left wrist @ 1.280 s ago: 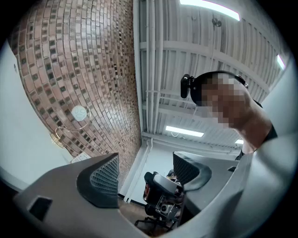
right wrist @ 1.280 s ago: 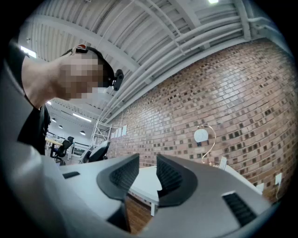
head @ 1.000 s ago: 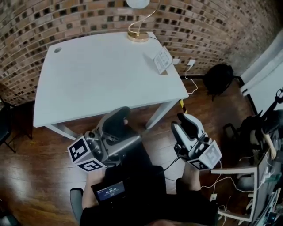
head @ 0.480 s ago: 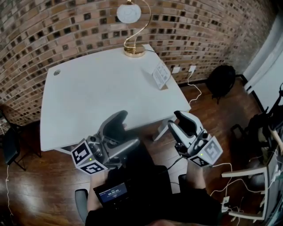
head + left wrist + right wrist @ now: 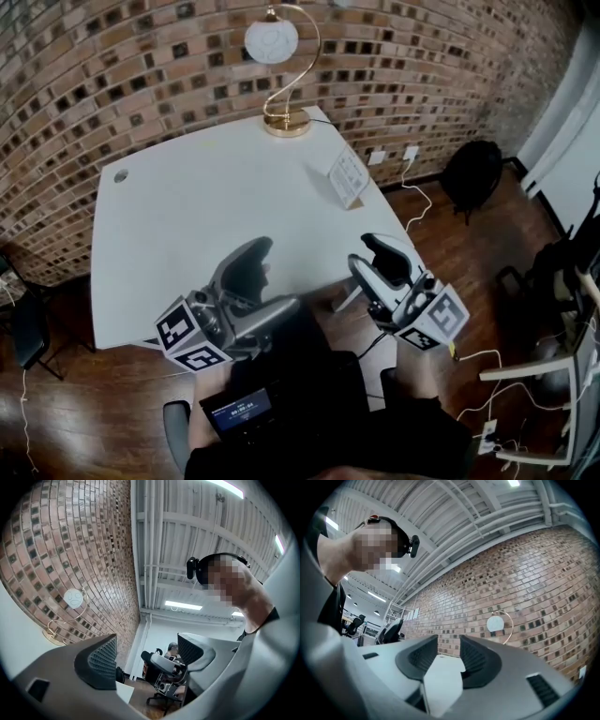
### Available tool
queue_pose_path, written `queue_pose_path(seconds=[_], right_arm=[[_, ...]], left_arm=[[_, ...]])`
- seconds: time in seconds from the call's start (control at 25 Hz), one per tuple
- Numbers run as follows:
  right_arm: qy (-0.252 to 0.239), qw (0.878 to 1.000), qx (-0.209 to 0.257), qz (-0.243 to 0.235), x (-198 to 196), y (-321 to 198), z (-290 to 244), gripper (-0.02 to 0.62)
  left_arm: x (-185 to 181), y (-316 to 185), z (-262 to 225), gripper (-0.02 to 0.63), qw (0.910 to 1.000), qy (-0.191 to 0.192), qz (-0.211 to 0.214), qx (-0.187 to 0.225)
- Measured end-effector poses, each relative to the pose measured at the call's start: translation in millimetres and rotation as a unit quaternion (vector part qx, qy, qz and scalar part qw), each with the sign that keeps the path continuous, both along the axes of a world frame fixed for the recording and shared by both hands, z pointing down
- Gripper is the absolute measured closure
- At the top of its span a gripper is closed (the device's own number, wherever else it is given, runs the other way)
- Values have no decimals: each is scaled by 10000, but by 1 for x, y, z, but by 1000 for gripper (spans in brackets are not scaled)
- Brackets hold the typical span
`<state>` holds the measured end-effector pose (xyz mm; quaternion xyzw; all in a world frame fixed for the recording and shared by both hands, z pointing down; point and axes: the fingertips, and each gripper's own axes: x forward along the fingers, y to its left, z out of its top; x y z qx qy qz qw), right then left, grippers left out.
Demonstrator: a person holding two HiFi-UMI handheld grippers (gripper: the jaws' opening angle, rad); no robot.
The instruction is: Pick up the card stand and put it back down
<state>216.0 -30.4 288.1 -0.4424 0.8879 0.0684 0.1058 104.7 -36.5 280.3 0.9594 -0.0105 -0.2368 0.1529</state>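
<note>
Approach step. Stand point(image 5: 348, 176) sits near surface's point(image 5: 206, 216) right edge, untouched. L gripper point(image 5: 278, 274) jaws apart, empty; R gripper point(image 5: 367, 253) jaws just been opening, empty. Next, prob.: R reaches fwd, straddles stand.

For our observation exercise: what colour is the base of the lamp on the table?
The lamp base is shiny gold; the head view shows it best.

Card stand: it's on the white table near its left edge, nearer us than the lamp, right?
Not quite. The head view shows the card stand on the white table near its right edge, not its left. The rest holds: it is nearer us than the lamp.
</note>
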Motion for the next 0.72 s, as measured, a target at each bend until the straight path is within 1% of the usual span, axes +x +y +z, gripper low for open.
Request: queue_pose_path(seconds=[0.16, 0.32, 0.72], right_arm=[[-8, 10000, -41, 42, 3, -13, 2, 422], [-70, 9998, -194, 40, 9, -25, 19, 422], [7, 9997, -242, 54, 9, -47, 22, 422]], left_arm=[[4, -10, 1, 210, 9999, -58, 94, 45], [7, -21, 3, 210, 9999, -82, 149, 13], [10, -43, 4, 210, 9997, -104, 200, -15]])
